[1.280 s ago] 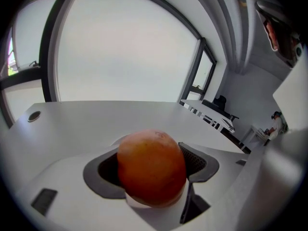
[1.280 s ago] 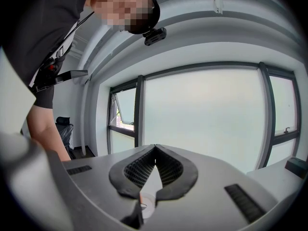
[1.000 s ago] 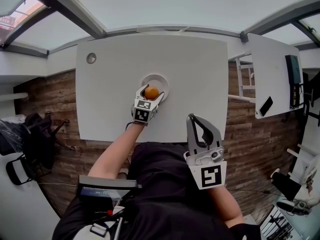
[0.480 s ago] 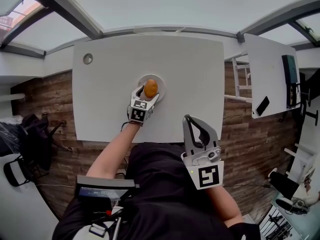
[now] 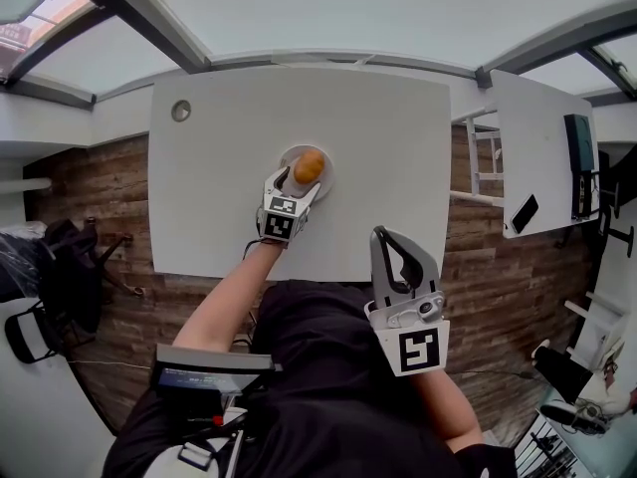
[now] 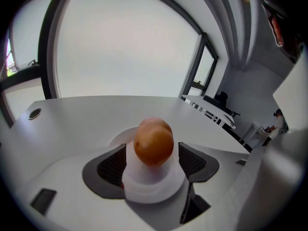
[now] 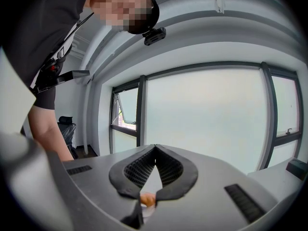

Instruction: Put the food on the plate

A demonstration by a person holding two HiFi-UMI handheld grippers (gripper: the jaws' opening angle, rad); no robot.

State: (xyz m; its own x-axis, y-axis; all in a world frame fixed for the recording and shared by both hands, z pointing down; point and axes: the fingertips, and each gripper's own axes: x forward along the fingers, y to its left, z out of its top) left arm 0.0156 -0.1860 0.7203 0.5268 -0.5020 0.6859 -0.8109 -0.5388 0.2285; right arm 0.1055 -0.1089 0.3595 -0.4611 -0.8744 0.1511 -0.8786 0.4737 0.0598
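1. We see the orange-brown food [image 5: 309, 165] resting on the white plate [image 5: 287, 155] mid-table [image 5: 388, 137]; placing looks done.
2. Our left tool [image 5: 298, 181] brackets it, jaws apart, touching nothing.
3. Our right tool [image 5: 386, 239] hangs closed and empty, off the table; we judge that only backing away remains.

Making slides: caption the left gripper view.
Left tool, jaws apart, faces the orange food sitting on the white plate.

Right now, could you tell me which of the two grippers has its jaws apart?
The left gripper, at the white plate: its jaws stand apart either side of the orange-brown food. The right gripper, away from the plate, has its jaws together.
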